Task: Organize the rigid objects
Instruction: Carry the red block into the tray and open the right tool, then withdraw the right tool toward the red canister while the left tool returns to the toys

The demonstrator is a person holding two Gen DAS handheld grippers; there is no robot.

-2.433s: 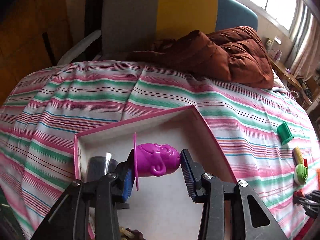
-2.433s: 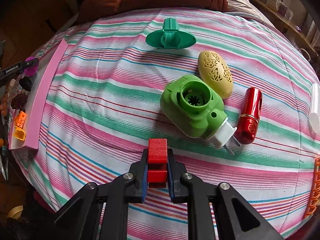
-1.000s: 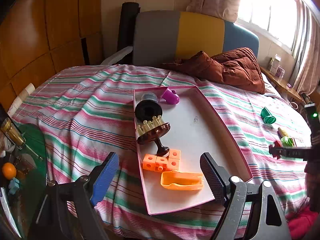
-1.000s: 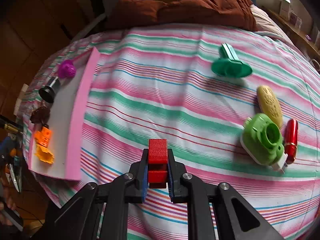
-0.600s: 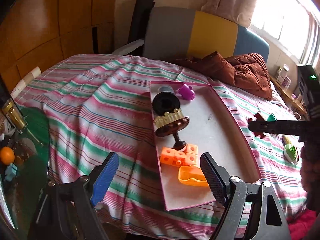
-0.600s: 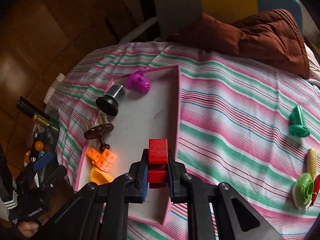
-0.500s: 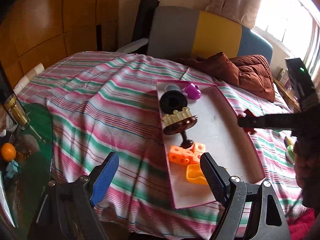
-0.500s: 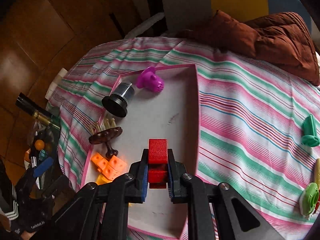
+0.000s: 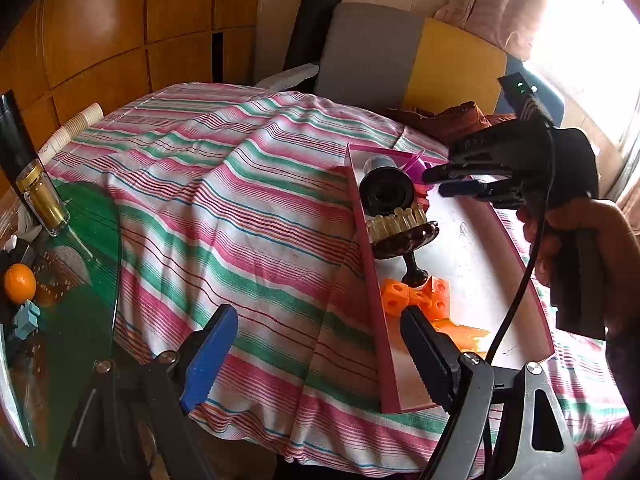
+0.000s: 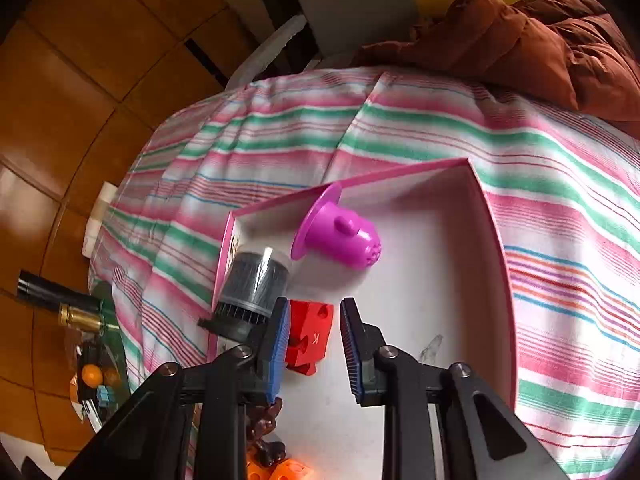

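**Red block in tray, both grippers spread**

Striped bedspread [image 10: 440,128] carries a pink tray [image 10: 492,216]. Right gripper [image 10: 314,344] spread; red block [image 10: 310,334] lies on tray floor near far-left corner, beside grey cylinder [image 10: 256,280]. Left gripper [image 9: 316,356] spread, empty, off tray's near edge.

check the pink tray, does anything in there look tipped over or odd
Yes. The purple cup and the dark cylinder lie on their sides in the pink tray. The red block sits tilted between the open right gripper fingers.

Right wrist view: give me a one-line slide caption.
Right gripper open over the pink tray, red block lying between its fingers beside a purple toy and grey cap.
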